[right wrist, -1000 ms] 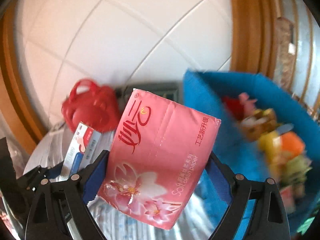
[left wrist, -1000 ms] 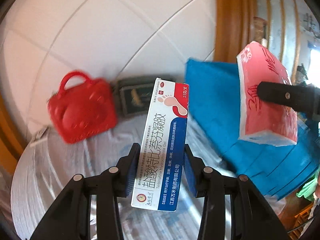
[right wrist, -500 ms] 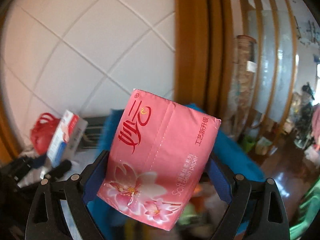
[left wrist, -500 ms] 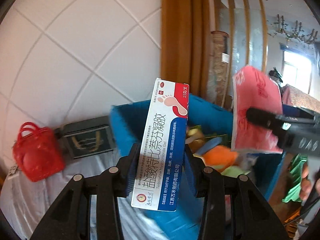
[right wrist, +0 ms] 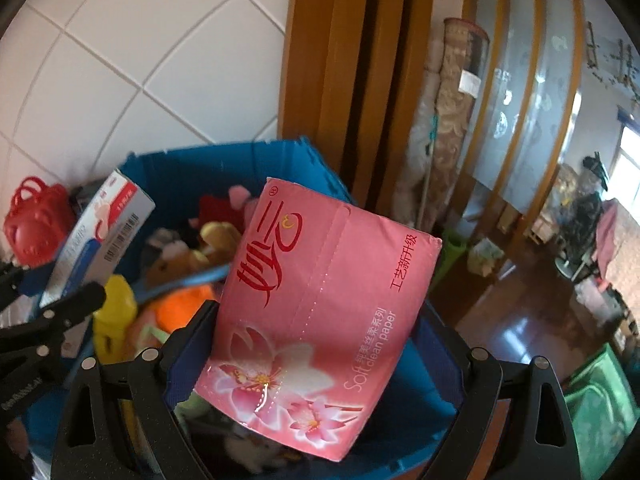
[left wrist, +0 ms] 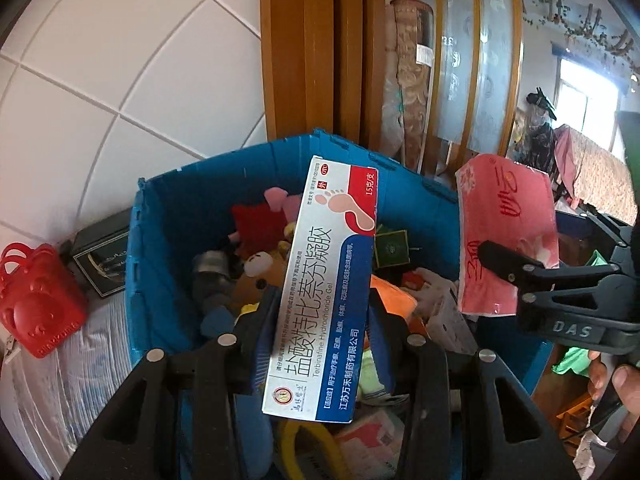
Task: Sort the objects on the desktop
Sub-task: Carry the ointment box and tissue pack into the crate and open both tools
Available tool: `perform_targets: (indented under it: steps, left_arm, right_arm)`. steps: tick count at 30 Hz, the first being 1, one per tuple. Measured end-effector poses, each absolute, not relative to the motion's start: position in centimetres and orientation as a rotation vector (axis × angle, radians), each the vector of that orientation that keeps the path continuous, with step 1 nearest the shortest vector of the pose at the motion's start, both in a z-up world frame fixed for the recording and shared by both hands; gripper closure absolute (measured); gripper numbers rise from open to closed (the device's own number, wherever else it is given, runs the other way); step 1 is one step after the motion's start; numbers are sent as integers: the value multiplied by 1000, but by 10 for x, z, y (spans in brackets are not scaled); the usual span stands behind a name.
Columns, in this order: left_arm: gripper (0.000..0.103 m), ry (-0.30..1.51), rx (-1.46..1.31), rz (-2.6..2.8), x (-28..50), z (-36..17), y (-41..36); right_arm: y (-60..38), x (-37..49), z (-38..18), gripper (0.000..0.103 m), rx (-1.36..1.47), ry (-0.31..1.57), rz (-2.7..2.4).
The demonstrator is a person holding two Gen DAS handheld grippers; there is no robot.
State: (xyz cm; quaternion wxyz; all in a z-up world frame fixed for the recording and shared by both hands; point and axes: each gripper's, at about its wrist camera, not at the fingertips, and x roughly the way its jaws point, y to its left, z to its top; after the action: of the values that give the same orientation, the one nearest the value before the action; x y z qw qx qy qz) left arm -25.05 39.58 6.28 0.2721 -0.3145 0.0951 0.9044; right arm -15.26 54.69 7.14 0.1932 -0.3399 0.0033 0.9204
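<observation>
Left tongs (left wrist: 320,320): clamped on an ointment box (left wrist: 324,280), held upright above the open blue bin (left wrist: 160,240). Right tongs (right wrist: 316,344): spread wide, gripping a pink tissue pack (right wrist: 320,304) by its sides, also above the bin. Bin contents: soft toys, an orange item, a yellow item, mixed oddments. Beside the bin on the surface (left wrist: 92,340): red toy basket (left wrist: 36,300), dark box (left wrist: 102,256).
</observation>
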Motion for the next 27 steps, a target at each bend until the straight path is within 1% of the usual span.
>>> perform_targets:
  steps: [9, 10, 11, 13, 15, 21, 27]
  left_arm:
    - [61, 287, -818, 2472, -245, 66, 405]
    - [58, 286, -816, 2474, -244, 66, 405]
    - [53, 280, -813, 2478, -244, 66, 404]
    - [31, 268, -800, 2494, -243, 68, 402]
    - [26, 266, -775, 2508, -241, 70, 401]
    - [24, 278, -740, 2523, -235, 73, 397]
    - [22, 248, -709, 2540, -225, 79, 385]
  right_arm:
    - [566, -163, 47, 8, -1034, -21, 2539]
    - [567, -164, 44, 8, -1044, -27, 2533]
    - [569, -166, 41, 5, -1056, -29, 2532]
    - [571, -167, 39, 0, -1060, -17, 2541]
    - [573, -167, 39, 0, -1050, -22, 2533]
    - [576, -160, 44, 0, -1022, 2, 2536]
    - [567, -146, 57, 0, -971, 10, 2560]
